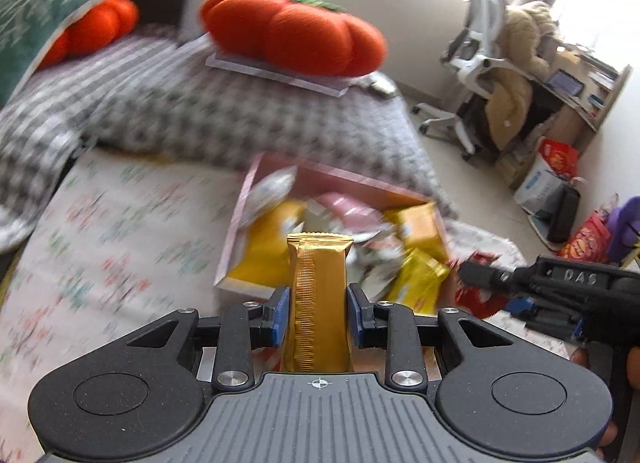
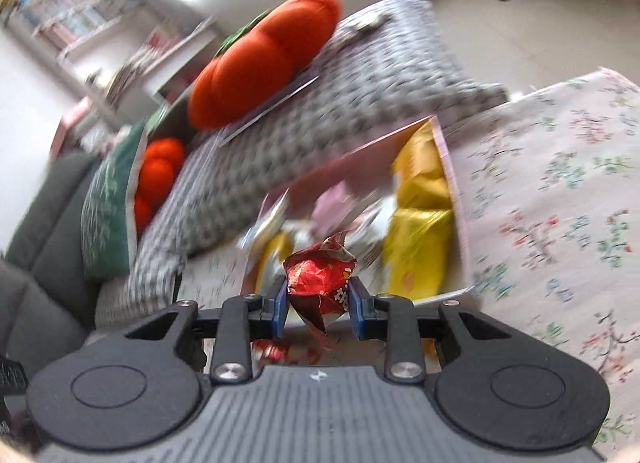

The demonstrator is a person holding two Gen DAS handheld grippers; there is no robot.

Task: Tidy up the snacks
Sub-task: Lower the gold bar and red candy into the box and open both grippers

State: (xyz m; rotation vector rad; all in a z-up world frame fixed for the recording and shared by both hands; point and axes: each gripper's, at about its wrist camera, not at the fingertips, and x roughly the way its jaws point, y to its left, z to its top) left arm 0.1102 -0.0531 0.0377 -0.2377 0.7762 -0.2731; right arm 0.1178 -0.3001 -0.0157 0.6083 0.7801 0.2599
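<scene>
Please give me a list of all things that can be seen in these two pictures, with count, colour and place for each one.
gold bar: 1, gold wrapper, between the left gripper's pads
red packet: 1, red, crumpled, between the right gripper's pads
box: 1, pink, on the floral sheet, full of yellow, pink and white snack packs
floral sheet: 1, pale with red-green print, under the box
blanket: 1, grey-white check, behind the box
pumpkin cushions: 2, orange, on the blanket
green pillow: 1, far left
office chair: 1, white, by the desk, blurred
snack bags: several, red, on the floor, count unclear
left gripper: black, blue pads, shut on the bar
right gripper: black, blue pads, shut on the packet
</scene>
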